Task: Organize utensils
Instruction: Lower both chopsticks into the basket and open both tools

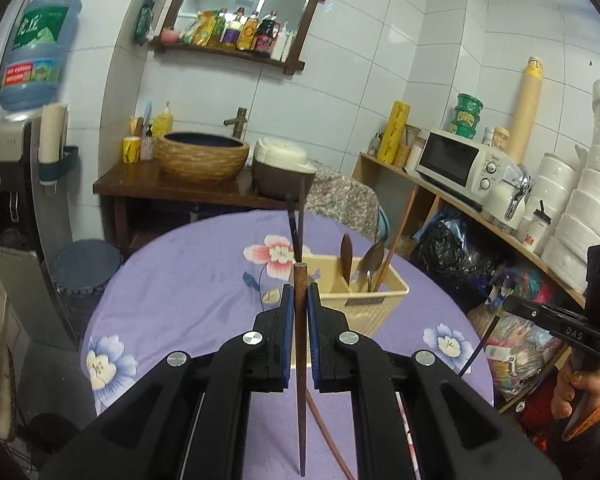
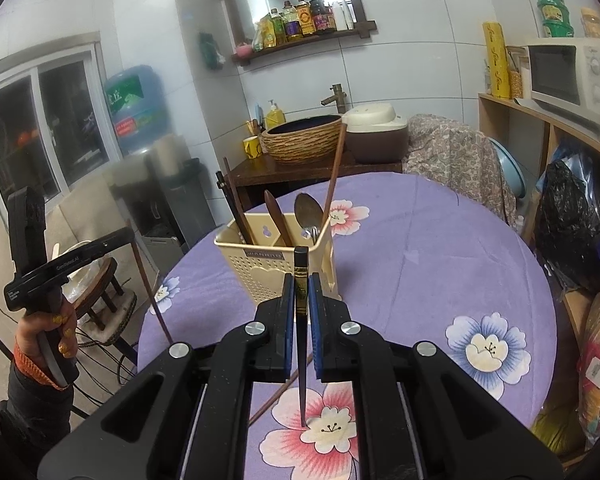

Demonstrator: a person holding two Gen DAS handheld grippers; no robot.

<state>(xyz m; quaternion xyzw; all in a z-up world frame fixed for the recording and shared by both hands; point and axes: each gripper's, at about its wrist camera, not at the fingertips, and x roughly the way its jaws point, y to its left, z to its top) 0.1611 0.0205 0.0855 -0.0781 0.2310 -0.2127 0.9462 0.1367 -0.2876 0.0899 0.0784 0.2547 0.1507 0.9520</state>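
Note:
My left gripper (image 1: 299, 292) is shut on a brown wooden chopstick (image 1: 300, 380), held upright above the table. My right gripper (image 2: 301, 284) is shut on a black chopstick with a gold band (image 2: 301, 360), also upright. Just beyond both stands a cream perforated utensil holder (image 1: 376, 304) (image 2: 268, 264). In it are a wooden spoon (image 2: 276, 216), a metal spoon (image 2: 309, 212), a long leaning chopstick (image 2: 334, 176) and two dark chopsticks (image 1: 296, 228). One more brown chopstick (image 2: 280, 396) lies on the cloth under the grippers.
The round table wears a purple floral cloth (image 1: 180, 280). A shelf with a microwave (image 1: 460, 160) and stacked white bowls runs along the right. A basin on a wooden stand (image 1: 202, 156) and a chair with patterned fabric (image 2: 456, 152) sit behind; a water dispenser (image 1: 12, 184) stands left.

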